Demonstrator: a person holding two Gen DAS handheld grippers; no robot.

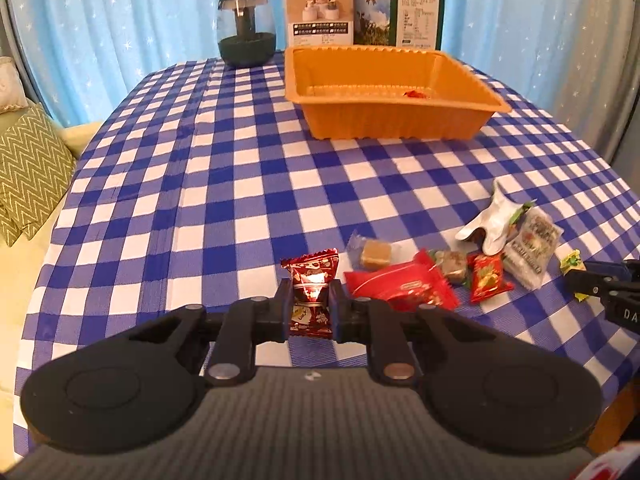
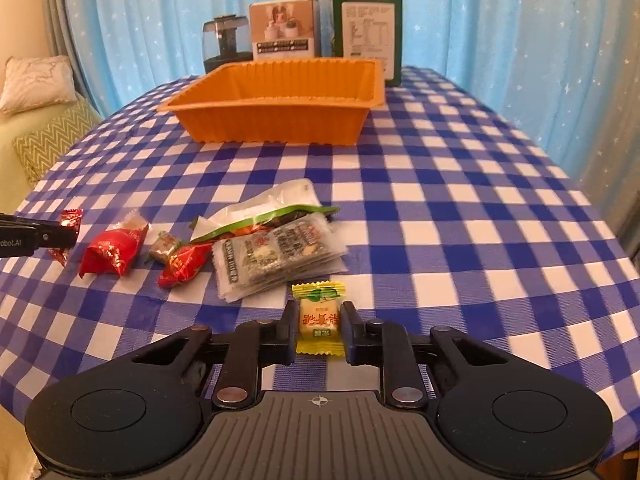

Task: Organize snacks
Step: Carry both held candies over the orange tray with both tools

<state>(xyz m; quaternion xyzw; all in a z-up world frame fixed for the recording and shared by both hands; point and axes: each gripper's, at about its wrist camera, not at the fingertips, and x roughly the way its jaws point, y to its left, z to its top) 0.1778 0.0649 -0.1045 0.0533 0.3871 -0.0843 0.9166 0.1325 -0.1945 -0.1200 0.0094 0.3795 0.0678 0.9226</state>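
My left gripper point(image 1: 311, 304) is shut on a dark red foil candy point(image 1: 310, 280) at the near edge of the snack pile. My right gripper point(image 2: 319, 322) is shut on a yellow wrapped candy point(image 2: 319, 320) just in front of a grey sachet stack point(image 2: 276, 256). Between them on the checked cloth lie a red packet point(image 1: 396, 284), a small red candy point(image 1: 488, 280), a brown toffee point(image 1: 374, 254) and a white wrapper point(image 1: 494, 220). An orange tray point(image 1: 396, 120) stands beyond, with a red sweet point(image 1: 416, 94) inside. The left gripper point(image 2: 64, 236) shows at the right wrist view's left edge.
Behind the tray stand a glass jar with a dark base point(image 1: 246, 34), a white box point(image 1: 320, 12) and a green box point(image 1: 404, 10), in front of a blue curtain. A sofa with a zigzag cushion point(image 1: 28, 176) lies left of the table point(image 1: 200, 184).
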